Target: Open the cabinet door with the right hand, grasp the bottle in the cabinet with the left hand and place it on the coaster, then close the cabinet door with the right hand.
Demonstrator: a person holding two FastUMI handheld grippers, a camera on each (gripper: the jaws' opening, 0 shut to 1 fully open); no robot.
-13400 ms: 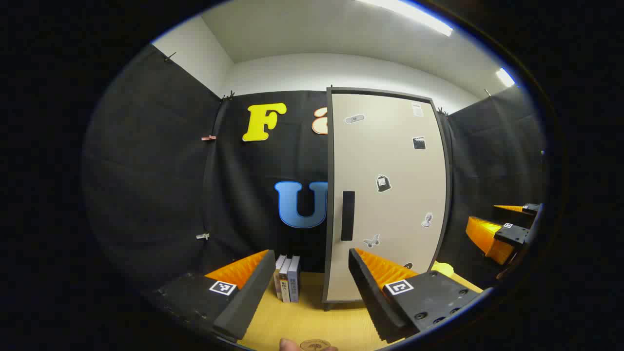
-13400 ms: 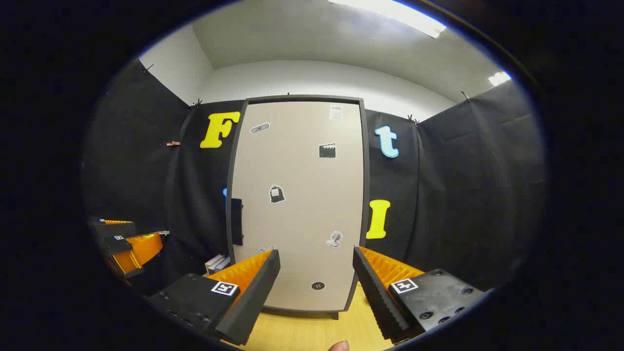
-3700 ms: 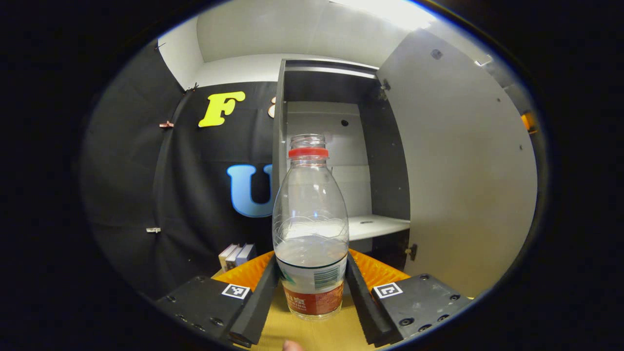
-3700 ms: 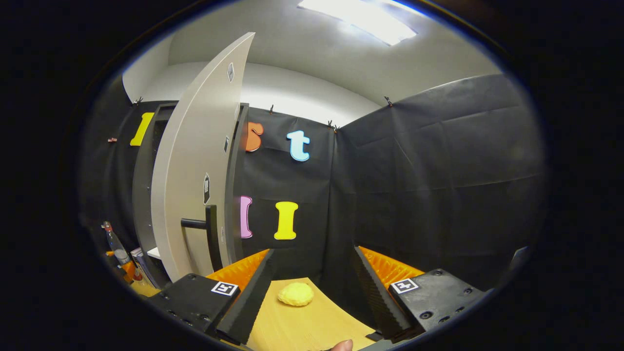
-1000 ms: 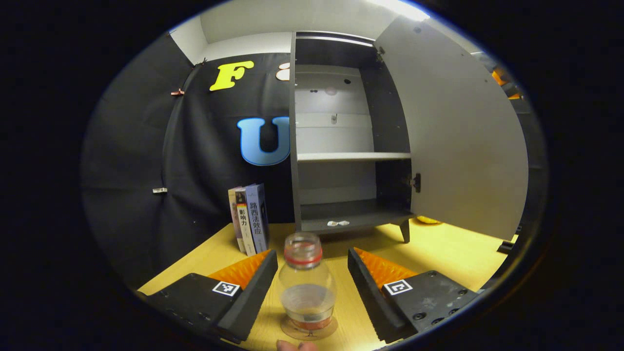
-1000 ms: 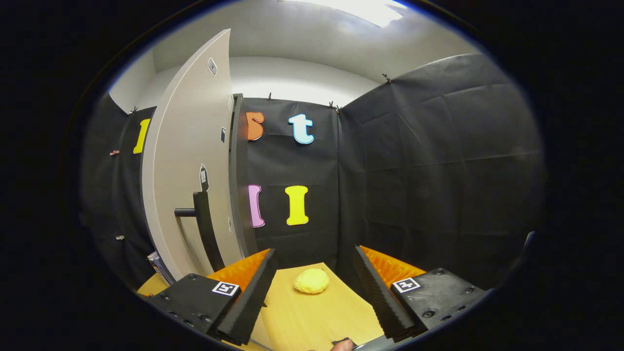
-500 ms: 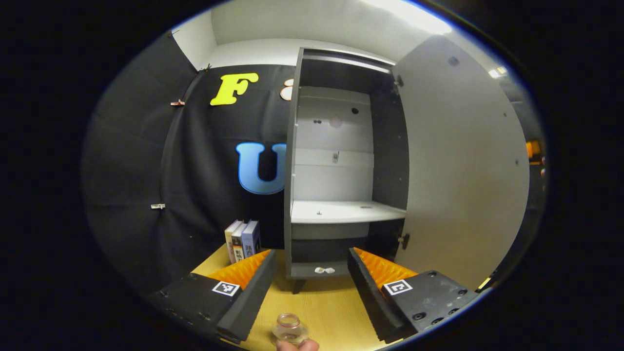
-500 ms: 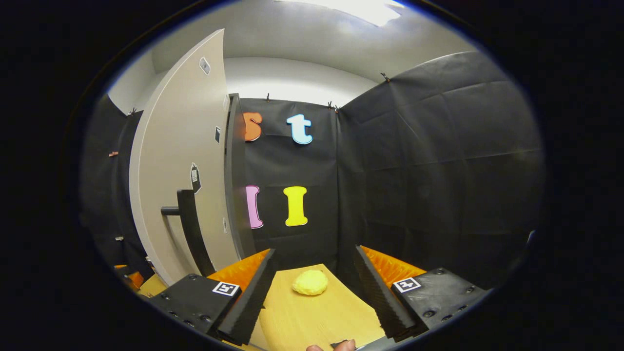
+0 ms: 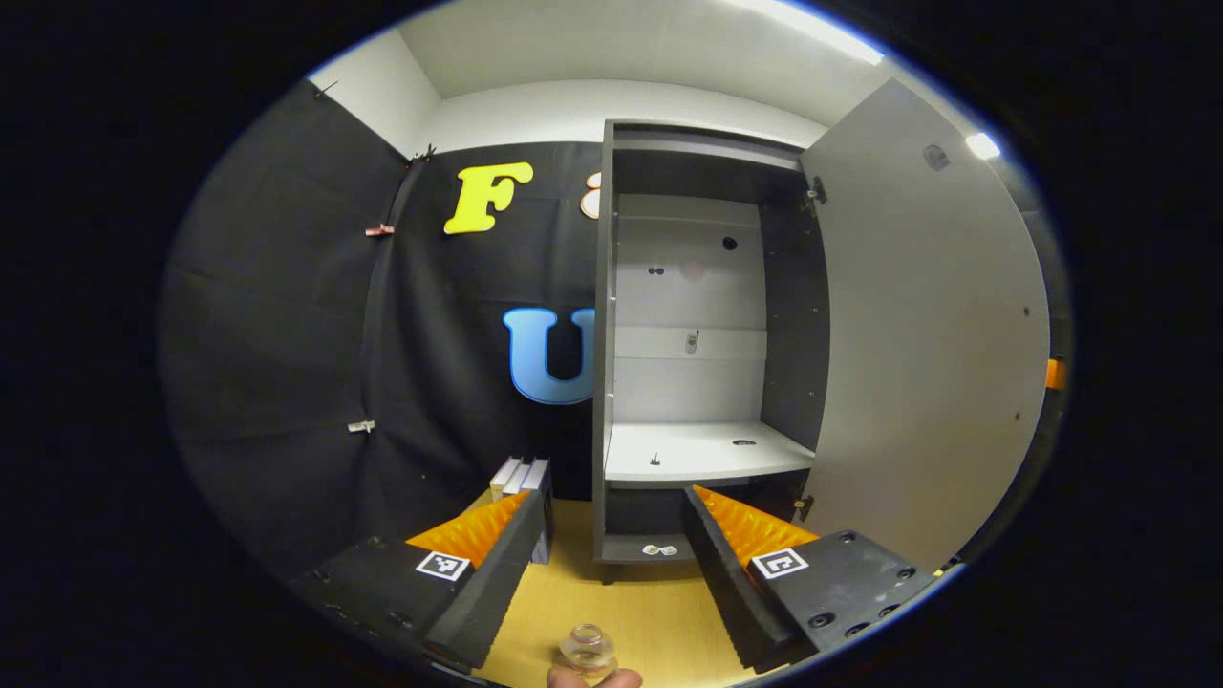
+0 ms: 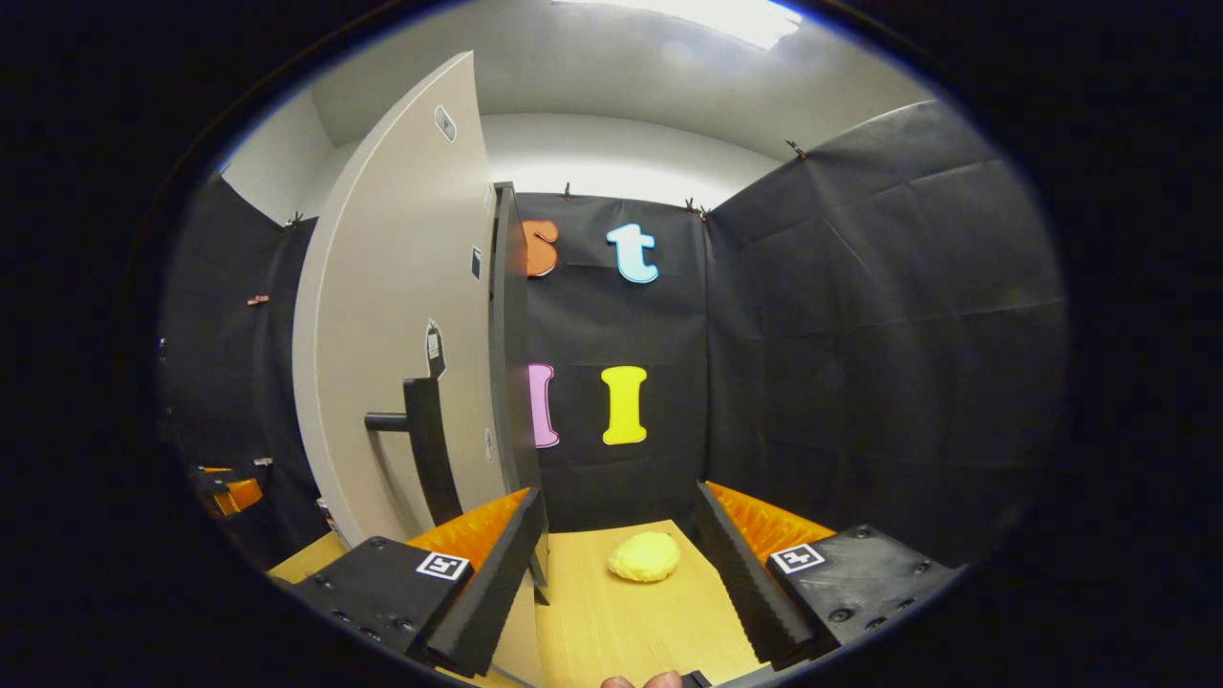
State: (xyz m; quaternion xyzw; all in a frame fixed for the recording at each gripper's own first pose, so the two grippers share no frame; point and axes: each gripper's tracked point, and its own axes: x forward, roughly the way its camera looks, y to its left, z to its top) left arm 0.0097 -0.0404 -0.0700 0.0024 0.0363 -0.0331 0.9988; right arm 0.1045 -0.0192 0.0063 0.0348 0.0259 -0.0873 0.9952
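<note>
In the left gripper view, the clear bottle (image 9: pixel 587 650) stands on the table at the bottom edge; just its open neck shows, below and short of my left gripper (image 9: pixel 614 511), which is open and holds nothing. Beyond it the cabinet (image 9: pixel 702 315) stands with its door (image 9: pixel 932 344) swung wide to the right. In the right gripper view, my right gripper (image 10: pixel 619 511) is open and empty, just right of the open door (image 10: pixel 401 315) and its dark handle (image 10: pixel 425 444). The other gripper (image 10: pixel 229 492) shows far left.
A few books (image 9: pixel 521 478) stand left of the cabinet against the black wall. A yellow lump (image 10: pixel 645 556) lies on the wooden table (image 10: pixel 611 621) between my right fingers, farther off. A white shelf (image 9: pixel 702 449) crosses the cabinet's inside.
My left gripper has drawn a little farther back from the bottle, which stays at the bottom edge. My right gripper has shifted slightly, so the door and its handle sit nearer the view's middle.
</note>
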